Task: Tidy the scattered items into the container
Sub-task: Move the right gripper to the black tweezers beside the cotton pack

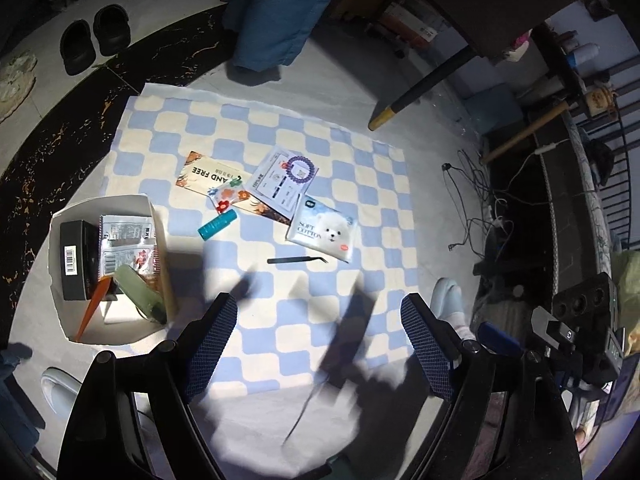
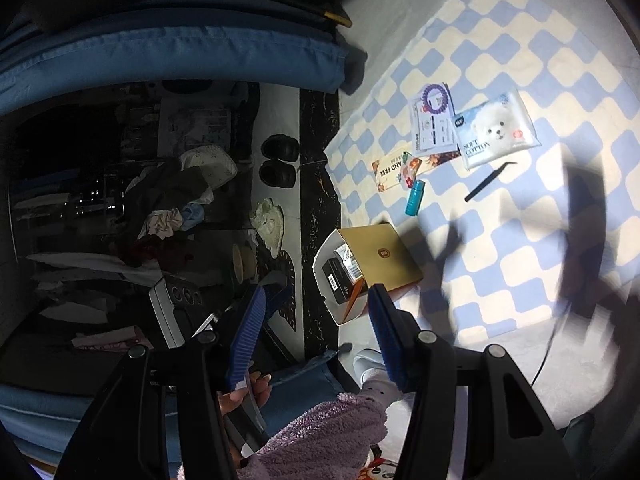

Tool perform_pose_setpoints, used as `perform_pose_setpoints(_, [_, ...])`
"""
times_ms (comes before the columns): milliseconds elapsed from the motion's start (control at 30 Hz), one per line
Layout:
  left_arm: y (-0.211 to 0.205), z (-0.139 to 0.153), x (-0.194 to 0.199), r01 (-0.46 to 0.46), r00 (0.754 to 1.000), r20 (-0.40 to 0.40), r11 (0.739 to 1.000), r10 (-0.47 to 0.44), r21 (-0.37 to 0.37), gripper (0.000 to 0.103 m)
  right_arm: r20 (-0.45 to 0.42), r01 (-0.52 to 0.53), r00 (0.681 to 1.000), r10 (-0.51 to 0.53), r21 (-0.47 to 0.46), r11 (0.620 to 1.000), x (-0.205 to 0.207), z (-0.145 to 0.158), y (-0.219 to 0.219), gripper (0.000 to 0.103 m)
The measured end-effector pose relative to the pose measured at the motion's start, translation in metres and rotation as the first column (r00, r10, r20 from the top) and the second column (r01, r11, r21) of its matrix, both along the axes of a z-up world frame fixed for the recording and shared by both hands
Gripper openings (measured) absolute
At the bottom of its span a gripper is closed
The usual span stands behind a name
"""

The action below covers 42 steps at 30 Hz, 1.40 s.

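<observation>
A white cardboard box [image 1: 155, 220] at the left edge of the blue-and-cream checkered cloth [image 1: 280, 128] holds a black carton, foil sachets, a green piece and an orange piece. On the cloth lie a teal tube [image 1: 217, 229], black tweezers [image 1: 296, 260], a tissue pack with a white dog [image 1: 324, 234], a card with a purple bracelet [image 1: 284, 178], an "AND FREE" card [image 1: 202, 172] and a small flowered packet [image 1: 230, 196]. My left gripper [image 1: 320, 340] hangs open above the cloth's near part, holding nothing. My right gripper [image 2: 316, 334] is open and empty, beside the box [image 2: 384, 256].
Black shoes [image 1: 96, 36] sit on the floor beyond the cloth, next to hanging blue bedding [image 1: 276, 12]. A gold-tipped furniture leg [image 1: 404, 100] and tangled cables [image 1: 476, 200] are at the right. A hand in a fuzzy purple sleeve [image 2: 320, 436] and slippered feet [image 1: 450, 300] are close by.
</observation>
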State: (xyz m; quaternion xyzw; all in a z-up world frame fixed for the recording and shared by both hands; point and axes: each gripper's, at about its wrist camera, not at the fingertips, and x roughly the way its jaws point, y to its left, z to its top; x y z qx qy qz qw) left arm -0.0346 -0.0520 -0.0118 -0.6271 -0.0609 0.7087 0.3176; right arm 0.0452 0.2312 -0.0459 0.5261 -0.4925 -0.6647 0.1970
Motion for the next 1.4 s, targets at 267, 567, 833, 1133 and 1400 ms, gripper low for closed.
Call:
perform_pose_setpoints(267, [0.000, -0.004, 0.007, 0.011, 1.000, 0.015, 0.999, -0.012, 0.037, 0.103, -0.071, -0.029, 0.997, 0.031, 0.026, 0.999, -0.001, 0.015, -0.009, 0.057])
perform_pose_setpoints(567, [0.014, -0.012, 0.011, 0.020, 0.999, 0.035, 1.000, -0.020, -0.002, 0.103, -0.062, -0.021, 0.998, 0.022, 0.019, 1.000, 0.001, 0.016, -0.008, 0.063])
perform_pose_setpoints(833, [0.019, -0.017, 0.015, 0.021, 0.998, 0.055, 0.999, -0.019, -0.030, 0.103, -0.016, -0.014, 1.000, 0.014, -0.001, 1.000, -0.001, 0.011, -0.004, 0.063])
perform_pose_setpoints(1133, [0.017, -0.022, 0.017, 0.001, 0.998, 0.063, 0.999, 0.001, -0.040, 0.103, -0.020, -0.024, 0.999, 0.025, 0.025, 0.999, -0.001, 0.012, -0.003, 0.063])
perform_pose_setpoints(1400, [0.013, -0.025, 0.019, -0.026, 0.996, 0.081, 1.000, 0.027, -0.011, 0.103, 0.015, -0.018, 1.000, 0.017, 0.048, 0.999, -0.001, 0.003, -0.001, 0.063])
